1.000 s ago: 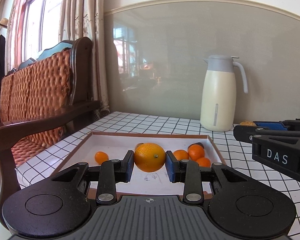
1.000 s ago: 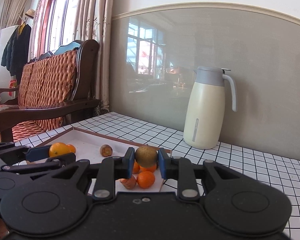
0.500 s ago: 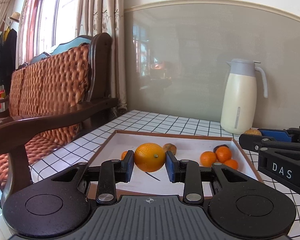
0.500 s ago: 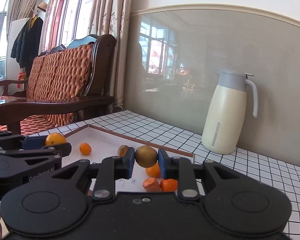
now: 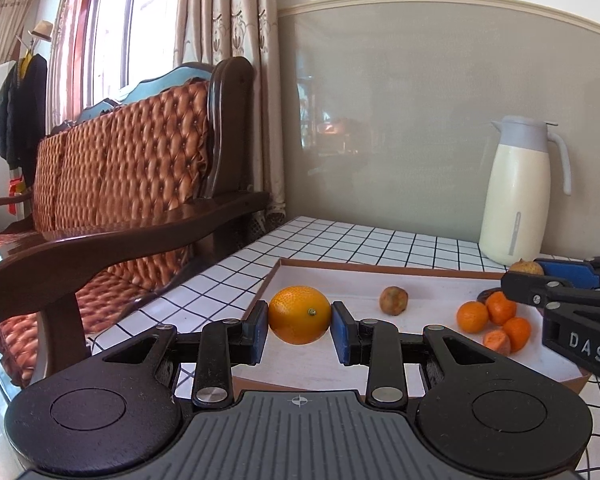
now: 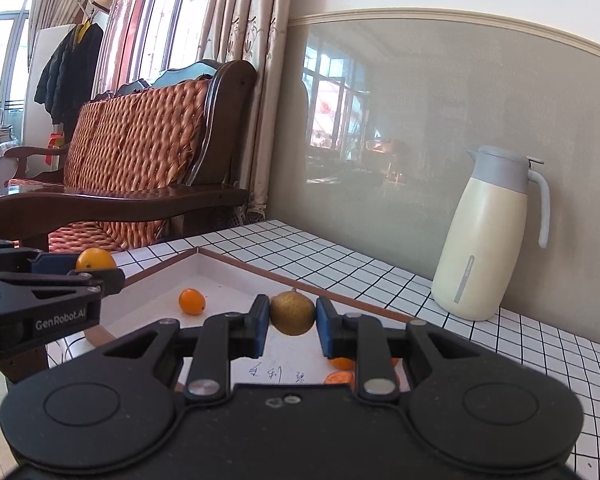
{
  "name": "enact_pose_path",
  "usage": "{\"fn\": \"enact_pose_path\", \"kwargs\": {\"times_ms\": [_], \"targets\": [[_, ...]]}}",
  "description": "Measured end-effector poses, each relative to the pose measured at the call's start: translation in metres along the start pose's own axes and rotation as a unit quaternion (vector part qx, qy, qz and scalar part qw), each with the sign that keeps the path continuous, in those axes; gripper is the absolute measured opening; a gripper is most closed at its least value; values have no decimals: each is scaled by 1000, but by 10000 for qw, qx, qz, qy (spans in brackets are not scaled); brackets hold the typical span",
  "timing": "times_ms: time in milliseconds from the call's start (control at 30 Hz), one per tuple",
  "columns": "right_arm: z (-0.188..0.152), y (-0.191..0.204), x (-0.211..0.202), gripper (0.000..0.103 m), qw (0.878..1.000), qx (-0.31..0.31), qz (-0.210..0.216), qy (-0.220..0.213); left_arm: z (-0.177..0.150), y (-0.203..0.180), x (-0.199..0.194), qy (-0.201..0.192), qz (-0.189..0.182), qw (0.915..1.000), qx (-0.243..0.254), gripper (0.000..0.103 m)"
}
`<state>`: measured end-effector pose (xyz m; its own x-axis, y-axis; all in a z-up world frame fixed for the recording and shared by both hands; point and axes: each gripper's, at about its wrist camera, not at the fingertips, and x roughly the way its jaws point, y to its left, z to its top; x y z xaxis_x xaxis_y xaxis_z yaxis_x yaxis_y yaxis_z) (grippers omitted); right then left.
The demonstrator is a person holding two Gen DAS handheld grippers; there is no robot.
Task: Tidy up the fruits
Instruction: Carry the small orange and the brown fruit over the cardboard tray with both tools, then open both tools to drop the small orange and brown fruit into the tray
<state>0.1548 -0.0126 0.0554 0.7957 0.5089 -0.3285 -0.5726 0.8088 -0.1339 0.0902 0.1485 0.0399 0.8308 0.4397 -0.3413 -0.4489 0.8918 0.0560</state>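
The left gripper clamps an orange; the right gripper clamps a brown fruit. The tray holds tangerines at lower right.

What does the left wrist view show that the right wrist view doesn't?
Only the left wrist view shows the loose brown fruit and the whole tangerine cluster in the tray. Only the right wrist view shows a lone small orange fruit and handwriting on the tray floor. Both show the tray, jug, left gripper shut on the orange, and right gripper shut on a brown fruit.
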Motion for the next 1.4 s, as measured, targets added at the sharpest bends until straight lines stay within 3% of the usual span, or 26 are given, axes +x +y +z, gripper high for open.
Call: {"fn": "enact_pose_path", "kwargs": {"times_ms": [667, 1400], "targets": [[4, -40, 38, 17, 9987, 233, -433, 135, 16, 7, 52, 86, -36, 10000, -5, 34], [5, -65, 89, 17, 9977, 388, -346, 431, 34, -10, 114, 267, -68, 9996, 16, 34]]}}
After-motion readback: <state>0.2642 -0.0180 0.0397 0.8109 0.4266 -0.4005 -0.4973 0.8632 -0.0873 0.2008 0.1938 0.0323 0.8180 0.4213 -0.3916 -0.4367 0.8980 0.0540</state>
